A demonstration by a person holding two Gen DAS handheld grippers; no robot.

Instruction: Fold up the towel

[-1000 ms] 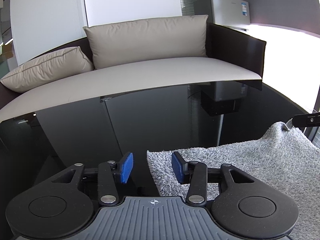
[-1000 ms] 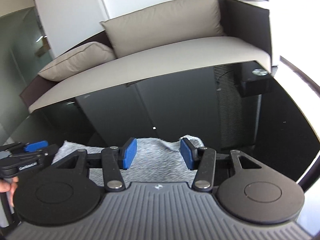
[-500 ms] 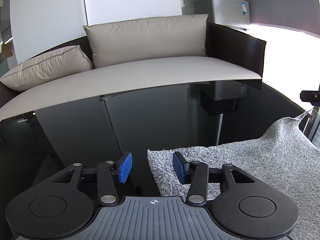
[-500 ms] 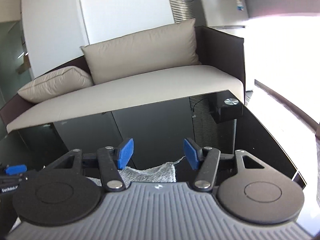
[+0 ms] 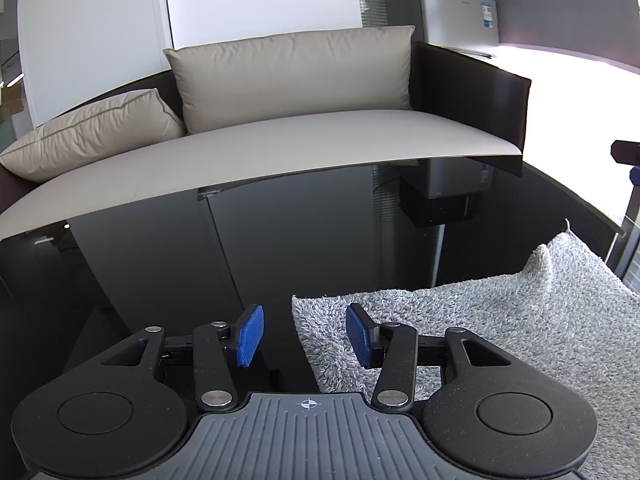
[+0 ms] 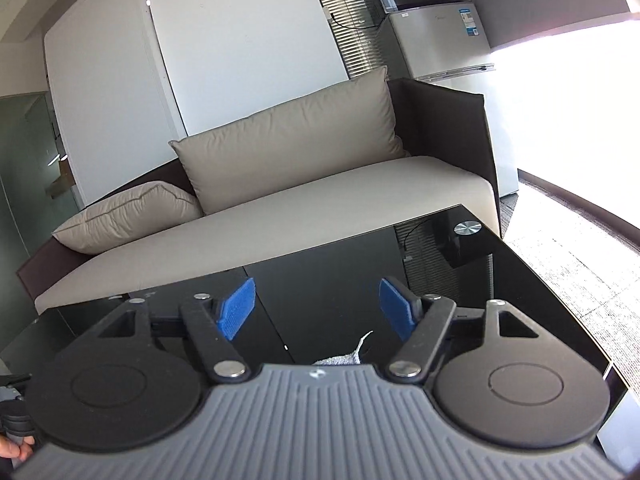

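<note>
Towel lies lengthwise rightward across the table; left tongs released, right tongs just widened, empty.

The black glossy table stands just in front of the beige sofa; a grey fluffy towel lies on it, at the side far from the sofa, one corner raised.
</note>
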